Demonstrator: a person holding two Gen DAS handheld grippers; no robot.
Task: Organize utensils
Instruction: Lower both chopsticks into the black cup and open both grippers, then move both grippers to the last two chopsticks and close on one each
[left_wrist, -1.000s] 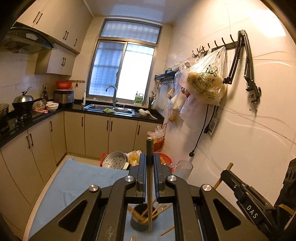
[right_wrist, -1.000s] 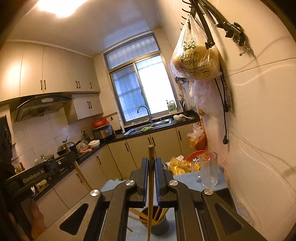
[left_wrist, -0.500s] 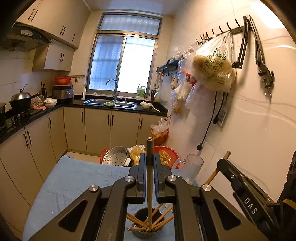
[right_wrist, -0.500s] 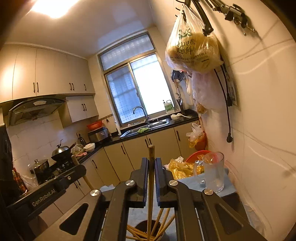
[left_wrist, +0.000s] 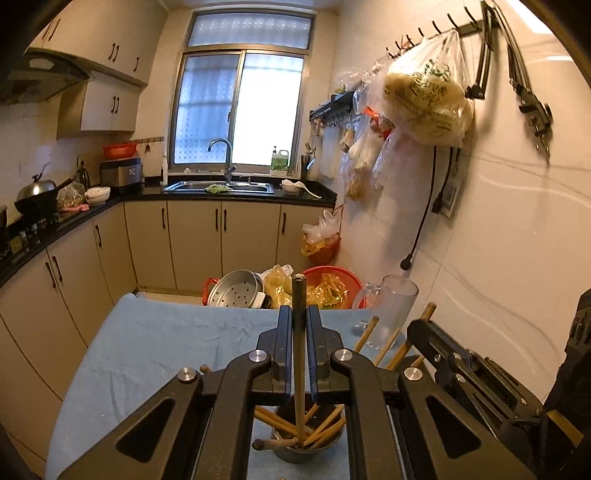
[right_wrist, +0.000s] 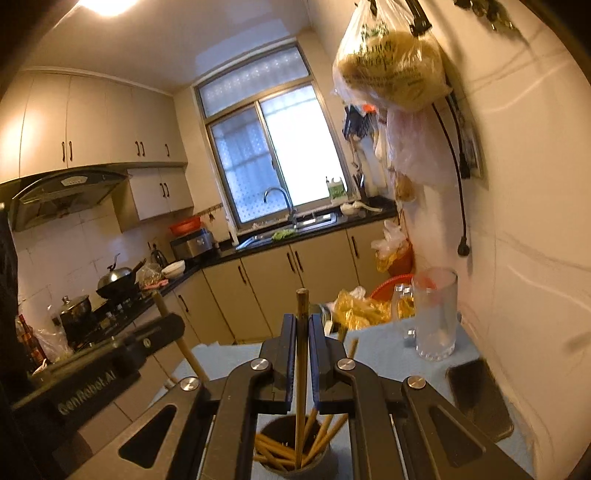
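Note:
My left gripper (left_wrist: 298, 314) is shut on a dark wooden chopstick (left_wrist: 299, 354) held upright, its lower end inside a dark metal holder cup (left_wrist: 308, 448) with several chopsticks. My right gripper (right_wrist: 302, 321) is shut on another chopstick (right_wrist: 301, 369), also upright with its lower end in the same cup (right_wrist: 291, 454). Each gripper shows in the other's view: the right one (left_wrist: 461, 362) with its chopstick at the right, the left one (right_wrist: 110, 365) at the left. The cup stands on a blue cloth (left_wrist: 155, 354).
A glass mug (right_wrist: 436, 314) stands on the cloth by the tiled wall (left_wrist: 517, 240). A dark phone (right_wrist: 476, 391) lies near it. A steamer pan (left_wrist: 236, 290) and a red basket (left_wrist: 332, 280) sit beyond the table's far edge. Bags hang on the wall.
Both grippers have come lower and tilted down over the cup, so both chopsticks now reach deeper into it. Both stay shut on their chopsticks.

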